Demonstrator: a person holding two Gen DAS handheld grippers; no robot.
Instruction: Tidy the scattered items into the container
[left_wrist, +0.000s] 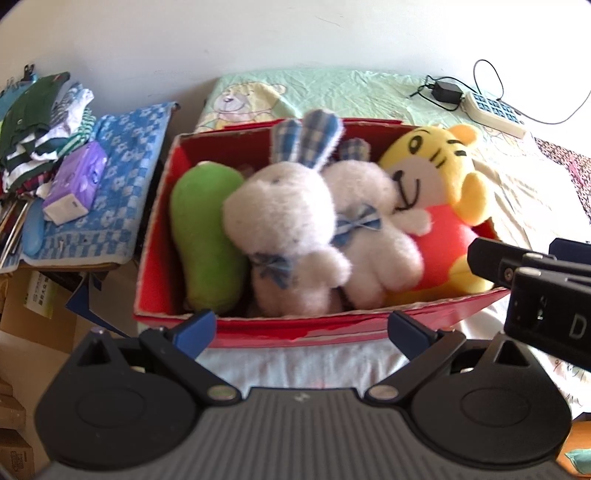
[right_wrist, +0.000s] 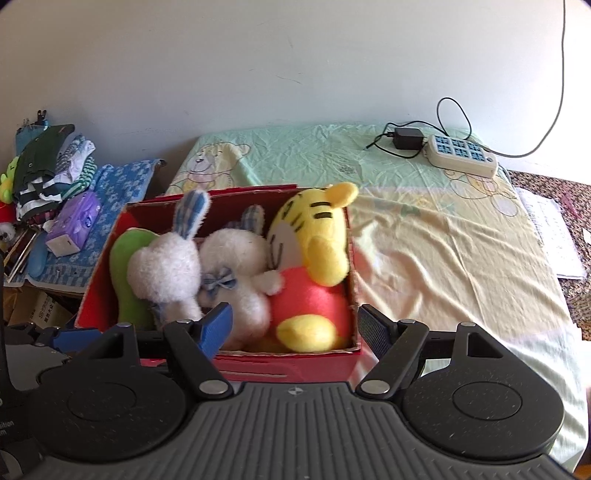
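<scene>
Seemingly the tidying is nearly done: just beyond both sets of wide, empty jaws, the red cardboard box (right_wrist: 325, 363) already holds a green plush cushion (left_wrist: 207, 236), two white fluffy rabbits (left_wrist: 284, 221) and a yellow tiger doll (right_wrist: 314, 251). Beside the right gripper (right_wrist: 295, 325) and left gripper (left_wrist: 301, 328), no stray toys show on the bedsheet (right_wrist: 443, 258).

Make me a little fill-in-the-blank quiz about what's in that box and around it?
1. The soft toys lie in a ____ cardboard box.
2. The tiger toy has a ____ head.
3. The two white rabbits have blue checked ____ at their necks.
4. Both the left gripper and the right gripper hold ____.

Answers: red; yellow; bows; nothing
</scene>
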